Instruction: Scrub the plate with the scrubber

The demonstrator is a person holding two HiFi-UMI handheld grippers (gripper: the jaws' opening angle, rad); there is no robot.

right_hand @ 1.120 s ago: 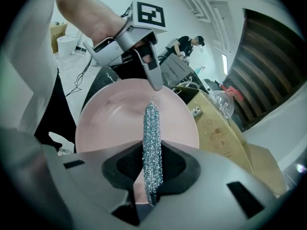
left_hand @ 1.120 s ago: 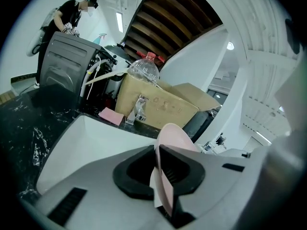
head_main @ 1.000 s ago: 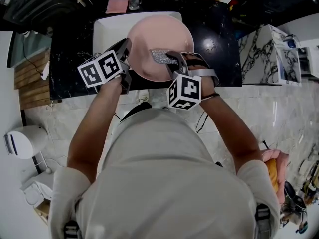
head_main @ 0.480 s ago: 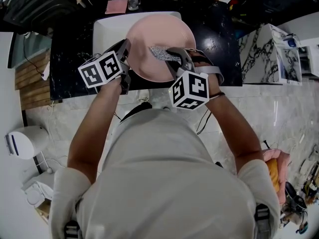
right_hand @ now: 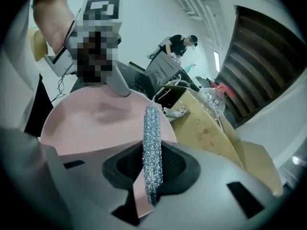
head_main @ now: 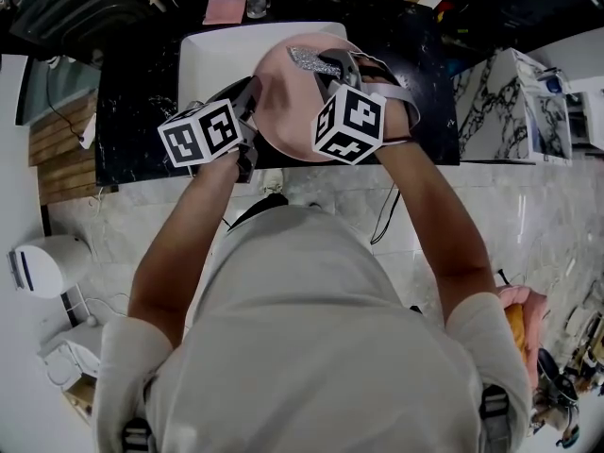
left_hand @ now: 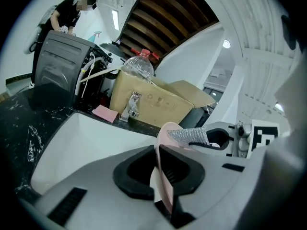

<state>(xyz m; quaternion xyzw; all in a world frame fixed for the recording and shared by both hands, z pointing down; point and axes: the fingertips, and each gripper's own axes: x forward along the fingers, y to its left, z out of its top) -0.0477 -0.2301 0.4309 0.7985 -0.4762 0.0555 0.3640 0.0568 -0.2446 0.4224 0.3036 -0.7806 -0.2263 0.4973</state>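
A pink plate [head_main: 288,111] is held over the white sink [head_main: 212,55]. My left gripper [head_main: 248,102] is shut on the plate's near-left rim [left_hand: 164,190]. Its jaws have just eased open slightly, with the rim still pinched between them. My right gripper [head_main: 332,67] is shut on a silver mesh scrubber [head_main: 308,58], which lies at the plate's far rim. In the right gripper view the scrubber [right_hand: 152,147] stands edge-on between the jaws over the plate's face [right_hand: 91,123]. The left gripper view shows the scrubber [left_hand: 189,136] beyond the plate's edge.
A black stone counter [head_main: 132,111] surrounds the sink. A faucet [left_hand: 129,107], a pink cloth [left_hand: 104,113], a cardboard box [left_hand: 158,102] and a plastic bottle [left_hand: 138,66] stand behind it. A person [left_hand: 67,13] works far off at the back.
My right gripper has carried the scrubber across the plate from its middle to the far rim. The left gripper and the plate have barely shifted.
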